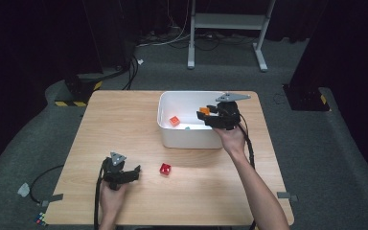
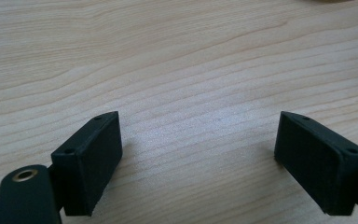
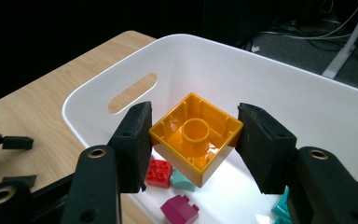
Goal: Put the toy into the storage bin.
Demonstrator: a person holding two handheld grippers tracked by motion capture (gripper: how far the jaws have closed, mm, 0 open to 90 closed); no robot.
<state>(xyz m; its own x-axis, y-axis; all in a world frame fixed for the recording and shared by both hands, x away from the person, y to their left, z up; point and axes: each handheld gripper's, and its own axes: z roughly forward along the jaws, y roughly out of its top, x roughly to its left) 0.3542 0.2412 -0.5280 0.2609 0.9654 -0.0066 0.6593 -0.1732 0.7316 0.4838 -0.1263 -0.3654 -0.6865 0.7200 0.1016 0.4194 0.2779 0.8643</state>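
Open tabletop (image 1: 124,124) lies left of the white bin (image 1: 191,136); a red block (image 1: 165,168) stands before it.

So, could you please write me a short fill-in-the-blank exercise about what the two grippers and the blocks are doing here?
1. The right gripper is shut on a block coloured ____.
2. That block is held above the white ____, with other blocks lying inside.
3. The left gripper has its jaws ____, with bare table between them.
4. A ____ block lies on the table between the bin and the left gripper.

Missing words: orange; bin; open; red
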